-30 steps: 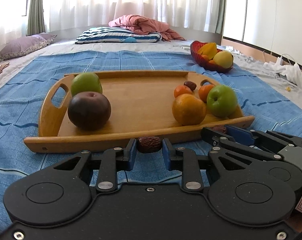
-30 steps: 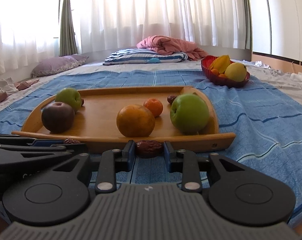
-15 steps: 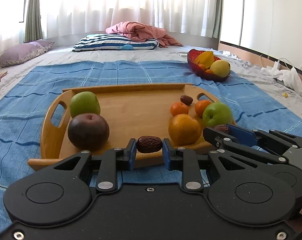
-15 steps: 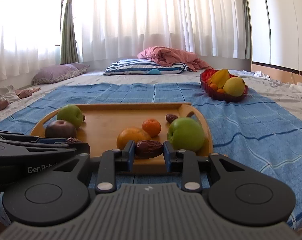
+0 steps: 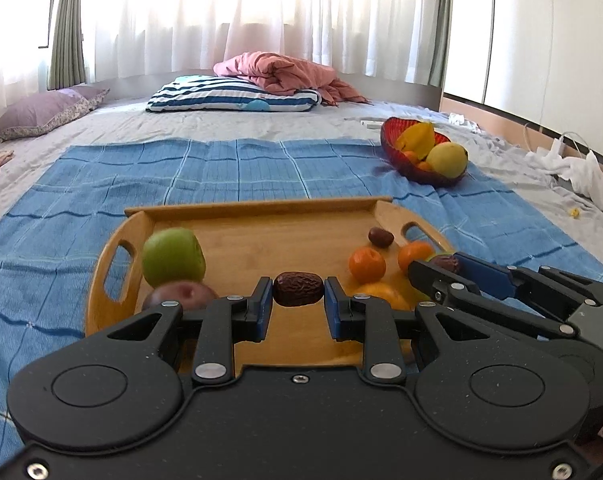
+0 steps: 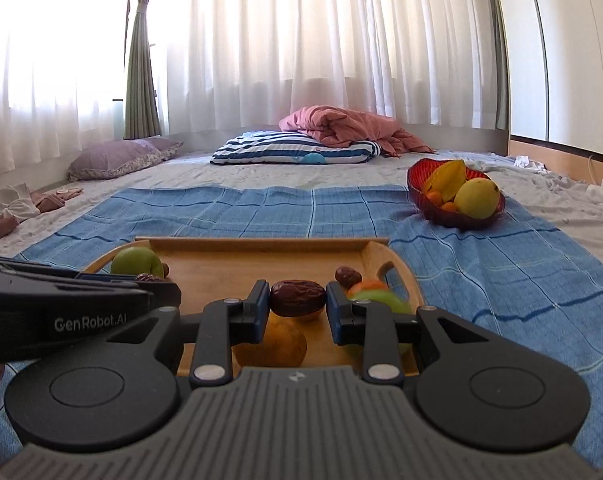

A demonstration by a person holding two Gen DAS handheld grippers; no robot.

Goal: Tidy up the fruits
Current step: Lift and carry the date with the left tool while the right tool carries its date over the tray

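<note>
Between the blue pads of my left gripper sat a wrinkled dark-brown dried date, pinched end to end, and my right gripper was closed on a second brown date the same way. I held both above the near part of the oblong bamboo tray with cut-out handles, presumably so each could go down beside its own kind. One loose date lay by the tray's right handle (a likely gathering spot, I judged). Around it were two small tangerines, a larger orange under my right tongs, and a green apple half hidden behind the right pad. On the left side stood another green apple touching a dark purple plum. These round fruits crowded both lower corners, so any descent wanted the bare middle boards. Well beyond, on the blue checked blanket, a red glass bowl held yellow fruit.
</note>
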